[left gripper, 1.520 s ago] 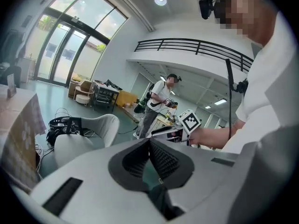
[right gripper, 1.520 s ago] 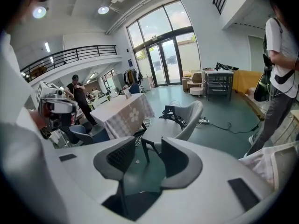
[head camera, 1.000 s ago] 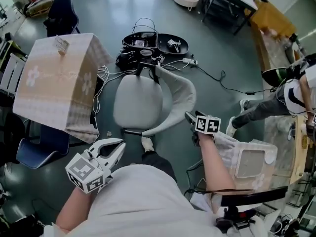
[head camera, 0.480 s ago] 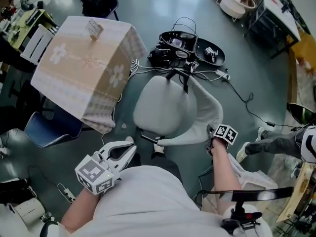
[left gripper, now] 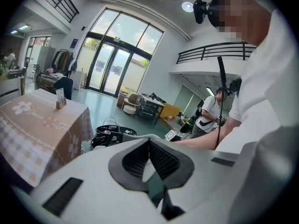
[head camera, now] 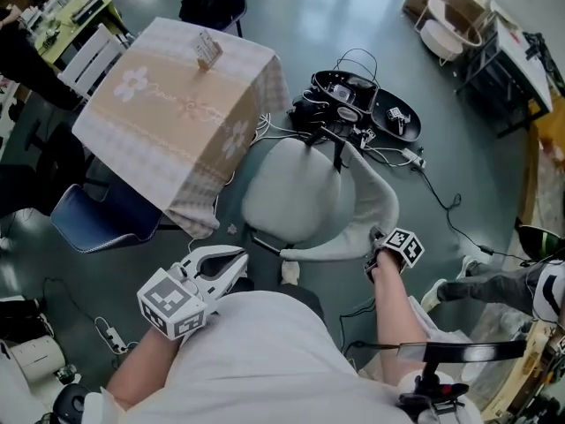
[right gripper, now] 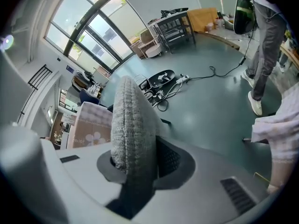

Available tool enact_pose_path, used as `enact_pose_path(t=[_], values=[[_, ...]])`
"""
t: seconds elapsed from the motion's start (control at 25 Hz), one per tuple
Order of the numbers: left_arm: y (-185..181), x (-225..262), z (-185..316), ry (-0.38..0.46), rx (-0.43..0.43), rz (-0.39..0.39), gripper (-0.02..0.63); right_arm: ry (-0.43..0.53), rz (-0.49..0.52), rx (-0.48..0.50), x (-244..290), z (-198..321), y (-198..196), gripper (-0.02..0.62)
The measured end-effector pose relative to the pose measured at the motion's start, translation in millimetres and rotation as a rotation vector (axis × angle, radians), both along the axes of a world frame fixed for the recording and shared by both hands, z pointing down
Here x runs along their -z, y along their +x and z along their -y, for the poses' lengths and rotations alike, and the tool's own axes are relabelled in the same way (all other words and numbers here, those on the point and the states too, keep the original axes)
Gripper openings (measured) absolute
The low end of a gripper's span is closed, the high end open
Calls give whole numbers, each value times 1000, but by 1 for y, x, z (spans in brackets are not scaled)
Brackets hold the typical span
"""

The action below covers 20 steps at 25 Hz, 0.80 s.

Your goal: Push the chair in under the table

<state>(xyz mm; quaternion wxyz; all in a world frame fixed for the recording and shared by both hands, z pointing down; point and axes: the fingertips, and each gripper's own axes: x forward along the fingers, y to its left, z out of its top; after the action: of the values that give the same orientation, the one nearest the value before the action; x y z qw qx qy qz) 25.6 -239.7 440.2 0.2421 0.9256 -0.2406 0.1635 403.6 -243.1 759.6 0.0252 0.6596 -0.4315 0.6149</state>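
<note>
Teal-grey smooth floor (head camera: 353, 16) fills the room. On it stands the square desk (head camera: 177, 113), draped in a beige checked cloth with white flower prints, towards the upper left of the head view.

Next in size is the pale grey upholstered chair (head camera: 296, 197). It stands just beside the desk's near corner, its seat fully out from under the cloth and close to the hanging hem. Its curved woven backrest (head camera: 375, 206) wraps round the side away from the desk, facing the person.

A blue plastic chair (head camera: 97, 223) sits partly tucked beneath the desk's left side. Beyond the grey chair lies a black oval tray (head camera: 371, 104) amid a tangle of black and white cables (head camera: 424, 170). A second person's legs (head camera: 494, 281) show at the right edge.

The right tongs (head camera: 378, 241) reach down onto the near end of the backrest. In the right gripper view, the tongs (right gripper: 140, 157) are closing, and the grey woven edge (right gripper: 131, 120) stands upright between the jaws, filling the gap with both pads against it.

The left tongs (head camera: 238, 268) hang free near the person's body, apart from the chair. In the left gripper view, the tongs (left gripper: 149, 146) have their tips together with nothing between them.

Smallest, a little card stand (head camera: 207, 49) sits upright on the desk.
</note>
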Motion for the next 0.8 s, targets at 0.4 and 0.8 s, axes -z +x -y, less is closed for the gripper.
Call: enact_pose_path(t=[0.4,0.8], values=[[-73,-4,23,16,72,6,12,34,31,74,-4,70,-102,118],[-150,-7,33,-4,144,0,12,44,22,126,3,131,-167,129]])
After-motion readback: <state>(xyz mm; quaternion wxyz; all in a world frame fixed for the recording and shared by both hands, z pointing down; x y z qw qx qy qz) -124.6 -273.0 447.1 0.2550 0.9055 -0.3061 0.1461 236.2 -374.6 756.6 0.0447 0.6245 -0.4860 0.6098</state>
